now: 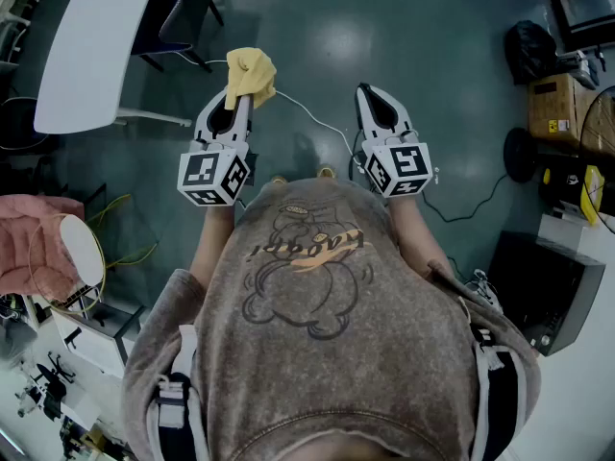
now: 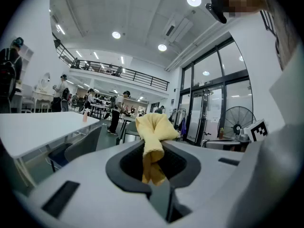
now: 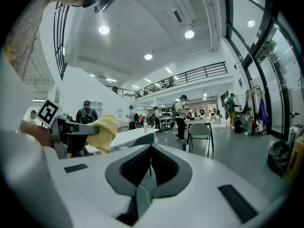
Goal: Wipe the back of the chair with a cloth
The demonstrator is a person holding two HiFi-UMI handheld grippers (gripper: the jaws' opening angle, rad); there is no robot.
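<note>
My one yellow cloth (image 1: 251, 75) is bunched and pinched between the jaws of my left gripper (image 1: 238, 102), its loose end puffing out past the tips. The chair (image 1: 179, 12) stands well apart, ahead and to my left, tucked under a white table (image 1: 91, 41). I hold both grippers out in front of me, side by side, pointing forward over the dark floor (image 1: 317, 36). My right gripper (image 1: 371, 96) has its jaws together on nothing. The print on my shirt (image 1: 307, 248) is unreadable.
</note>
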